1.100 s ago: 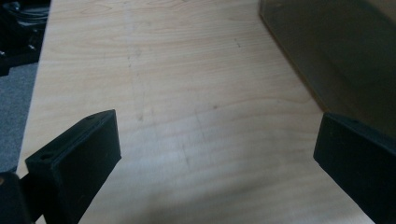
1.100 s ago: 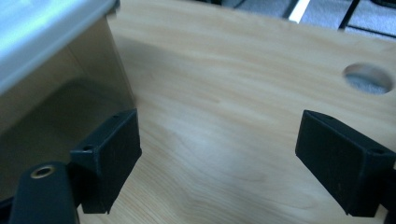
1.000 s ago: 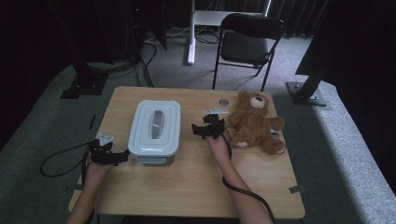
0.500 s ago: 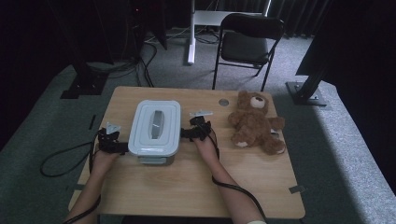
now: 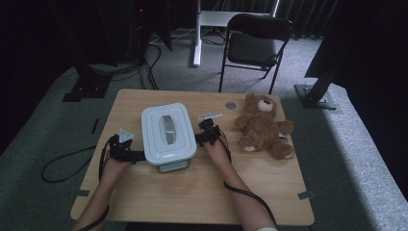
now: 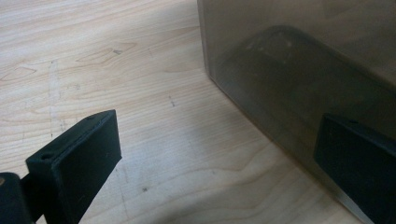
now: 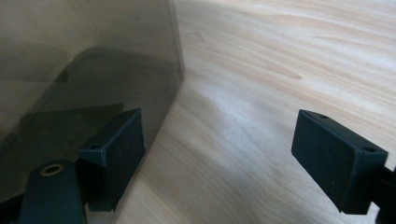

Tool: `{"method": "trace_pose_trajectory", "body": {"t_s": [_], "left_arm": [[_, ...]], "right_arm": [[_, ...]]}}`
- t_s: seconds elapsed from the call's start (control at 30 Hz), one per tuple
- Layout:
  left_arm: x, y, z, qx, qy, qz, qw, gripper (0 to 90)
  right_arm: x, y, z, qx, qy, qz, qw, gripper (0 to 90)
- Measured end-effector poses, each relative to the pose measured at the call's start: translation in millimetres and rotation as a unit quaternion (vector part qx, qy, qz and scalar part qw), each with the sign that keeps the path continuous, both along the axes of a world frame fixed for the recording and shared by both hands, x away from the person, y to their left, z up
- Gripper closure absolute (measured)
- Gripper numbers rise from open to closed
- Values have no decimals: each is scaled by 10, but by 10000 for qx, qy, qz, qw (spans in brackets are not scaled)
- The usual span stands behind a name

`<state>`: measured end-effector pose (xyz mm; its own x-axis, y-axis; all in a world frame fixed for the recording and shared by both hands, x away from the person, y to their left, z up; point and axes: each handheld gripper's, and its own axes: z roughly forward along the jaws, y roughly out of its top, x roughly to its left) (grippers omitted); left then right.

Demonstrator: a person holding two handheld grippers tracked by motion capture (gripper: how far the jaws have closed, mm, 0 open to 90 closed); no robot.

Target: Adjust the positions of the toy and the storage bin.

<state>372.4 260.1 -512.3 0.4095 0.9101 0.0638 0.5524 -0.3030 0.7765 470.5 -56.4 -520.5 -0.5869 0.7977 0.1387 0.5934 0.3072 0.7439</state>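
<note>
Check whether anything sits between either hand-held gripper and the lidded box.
Nothing visible does. The left hand-held gripper and the right hand-held gripper flank the box, jaws open, each with one jaw against a side wall. The teddy bear lies off to the right, apart.

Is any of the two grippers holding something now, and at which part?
Nothing is held. The left gripper and the right gripper are open at the two sides of the box, with no jaw closed on it.

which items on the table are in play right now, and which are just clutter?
In play:
storage box, lid on
left tool, open at the box's left side
right tool, open at its right side

Lying about:
teddy bear
folding chair
</note>
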Motion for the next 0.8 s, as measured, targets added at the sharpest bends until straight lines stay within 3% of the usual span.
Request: {"method": "trace_pose_trajectory", "body": {"t_s": [0.33,0.5,0.8], "left_arm": [[-322,-166,68,280,-93,-156,9994,22],[-486,-226,68,175,-88,-356,9992,22],[-720,-337,46,115,-194,-373,9990,22]], "right_arm": [[-86,-104,-37,121,-25,486,9987,164],[-135,-170,-54,225,29,602,9979,167],[-295,-264,-34,119,-70,839,9964,175]]}}
